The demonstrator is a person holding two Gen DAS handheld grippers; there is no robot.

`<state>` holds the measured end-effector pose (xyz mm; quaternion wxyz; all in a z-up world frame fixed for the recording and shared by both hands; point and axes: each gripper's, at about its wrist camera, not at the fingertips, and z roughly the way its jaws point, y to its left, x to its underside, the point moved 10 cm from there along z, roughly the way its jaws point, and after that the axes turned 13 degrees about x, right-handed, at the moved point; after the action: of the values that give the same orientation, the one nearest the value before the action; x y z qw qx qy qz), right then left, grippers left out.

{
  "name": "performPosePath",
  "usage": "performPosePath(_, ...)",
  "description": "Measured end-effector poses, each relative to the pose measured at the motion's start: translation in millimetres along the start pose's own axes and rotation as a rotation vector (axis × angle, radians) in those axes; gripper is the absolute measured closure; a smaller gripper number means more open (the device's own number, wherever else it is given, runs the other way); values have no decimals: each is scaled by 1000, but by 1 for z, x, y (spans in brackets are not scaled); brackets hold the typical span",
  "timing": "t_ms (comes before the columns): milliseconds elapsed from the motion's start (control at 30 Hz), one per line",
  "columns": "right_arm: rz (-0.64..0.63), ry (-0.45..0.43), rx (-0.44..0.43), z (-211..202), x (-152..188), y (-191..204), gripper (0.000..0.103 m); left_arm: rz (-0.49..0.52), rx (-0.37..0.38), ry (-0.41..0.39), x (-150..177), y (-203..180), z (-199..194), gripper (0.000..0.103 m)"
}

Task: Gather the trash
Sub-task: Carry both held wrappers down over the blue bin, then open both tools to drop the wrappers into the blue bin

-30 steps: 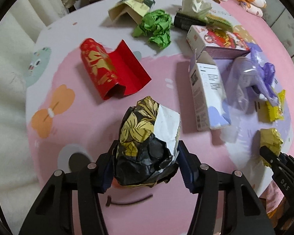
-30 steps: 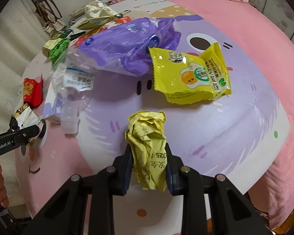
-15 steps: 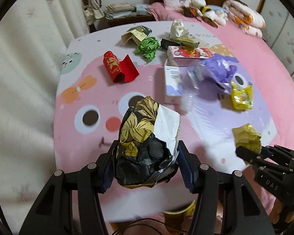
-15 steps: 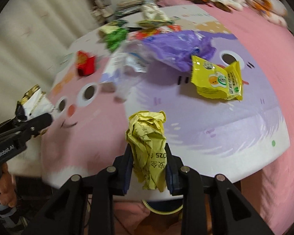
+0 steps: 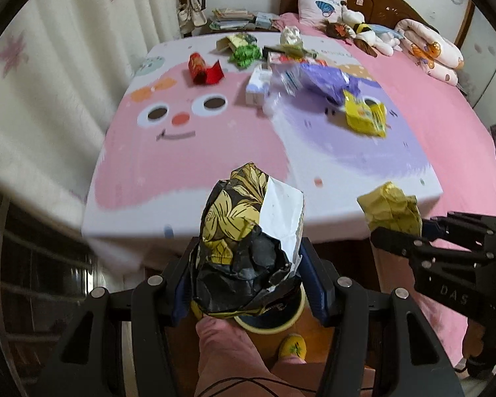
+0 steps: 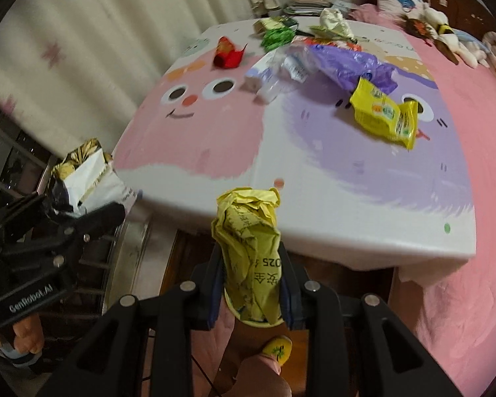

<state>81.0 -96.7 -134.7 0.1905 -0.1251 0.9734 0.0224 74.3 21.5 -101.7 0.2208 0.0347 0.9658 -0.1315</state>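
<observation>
Carrying step: my left gripper (image 5: pixel 248 284) clamps the black-and-gold wrapper (image 5: pixel 248 248), my right gripper (image 6: pixel 251 294) the yellow paper wad (image 6: pixel 248 258), both off the bed above the yellow-rimmed bin (image 5: pixel 268 326). Next, I judge, lower and release.

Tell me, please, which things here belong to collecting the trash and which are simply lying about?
Belonging to the job:
- black-and-gold wrapper, in the left gripper
- crumpled yellow paper, in the right gripper
- yellow snack bag
- purple plastic bag
- red packet
- green paper ball

Lying about:
- pillow
- stuffed toys
- curtain
</observation>
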Motion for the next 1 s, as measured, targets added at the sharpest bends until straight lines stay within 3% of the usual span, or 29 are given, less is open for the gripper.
performPosePath(267, 20, 97, -42, 17, 52, 7, 75, 2, -37, 50, 51, -3, 0, 48)
performPosePath(533, 27, 200, -22, 59, 91, 22, 75, -40, -21, 138, 98, 11, 33, 48)
performPosePath(733, 38, 267, 2, 106, 121, 34, 75, -71, 4, 199, 128, 32, 81, 48)
performPosePath(1000, 85, 323, 34, 212, 157, 40, 75, -79, 26, 300, 173, 55, 188, 48)
